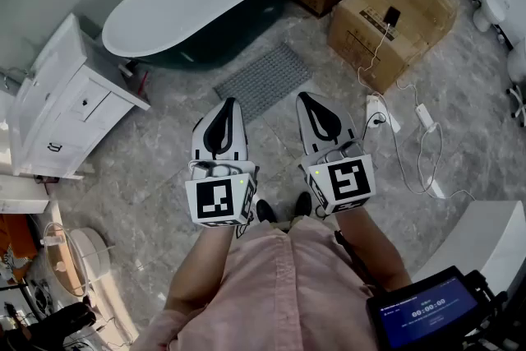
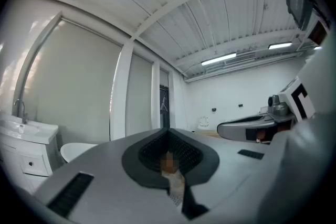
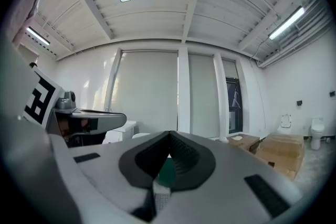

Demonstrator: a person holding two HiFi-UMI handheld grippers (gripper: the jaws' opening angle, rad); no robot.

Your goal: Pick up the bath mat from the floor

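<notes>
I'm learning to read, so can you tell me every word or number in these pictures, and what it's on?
"00:00:00", as far as it can be made out: on the blue screen.
Small line above those digits: too small to read.
Marker cubes: black-and-white square patterns only, no words.
Cardboard boxes: no readable print.

A small blue screen (image 1: pixel 427 310) by the person's waist shows digits that look like 00:00:00; the line above them is too small to read. The left cube (image 1: pixel 220 201) and the right cube (image 1: pixel 346 185) carry black-and-white square markers without letters. Nothing else is readable.
</notes>
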